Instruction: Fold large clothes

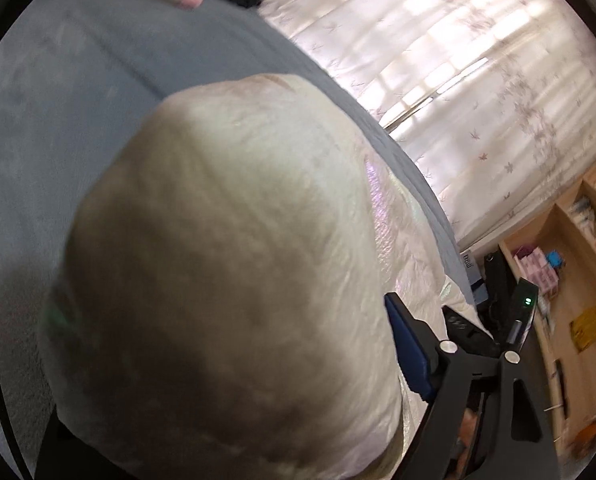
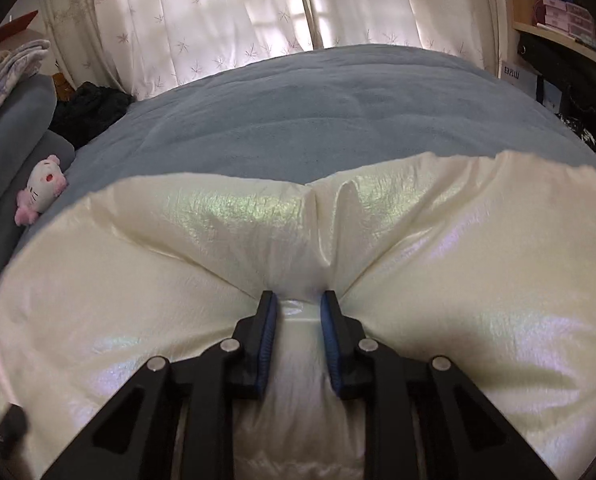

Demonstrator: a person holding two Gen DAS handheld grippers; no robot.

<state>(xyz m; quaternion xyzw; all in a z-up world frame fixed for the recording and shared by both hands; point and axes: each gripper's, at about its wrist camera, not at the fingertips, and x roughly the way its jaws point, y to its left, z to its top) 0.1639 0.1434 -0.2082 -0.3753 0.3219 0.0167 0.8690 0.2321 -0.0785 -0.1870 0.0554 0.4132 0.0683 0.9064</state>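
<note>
**Right wrist view: cream puffy jacket pinched on the bed**

Right wrist camera looks over a grey-blue bed (image 2: 317, 112) that fills the space ahead of the fingers. A cream, shiny puffy jacket (image 2: 477, 280) lies on it, spreading to both sides of the right gripper (image 2: 298, 304) and under it. Its blue-padded fingers (image 2: 272, 320) pinch a ridge of the jacket's fabric between them, creases fanning out from the grip. Pale leaf-print curtains (image 2: 226, 20) hang beyond the bed. Far off to the left of the fingers, a pink and white plush toy (image 2: 42, 188) rests against a grey pillow (image 2: 14, 120).

Left wrist camera is mostly covered by a bulge of the same jacket (image 1: 226, 260). Only one blue-padded finger (image 1: 407, 352) of the left gripper shows, at the jacket's edge; whether its fingers are spread or pinching cannot be told. Wooden shelves (image 1: 569, 264) stand to the right.
</note>
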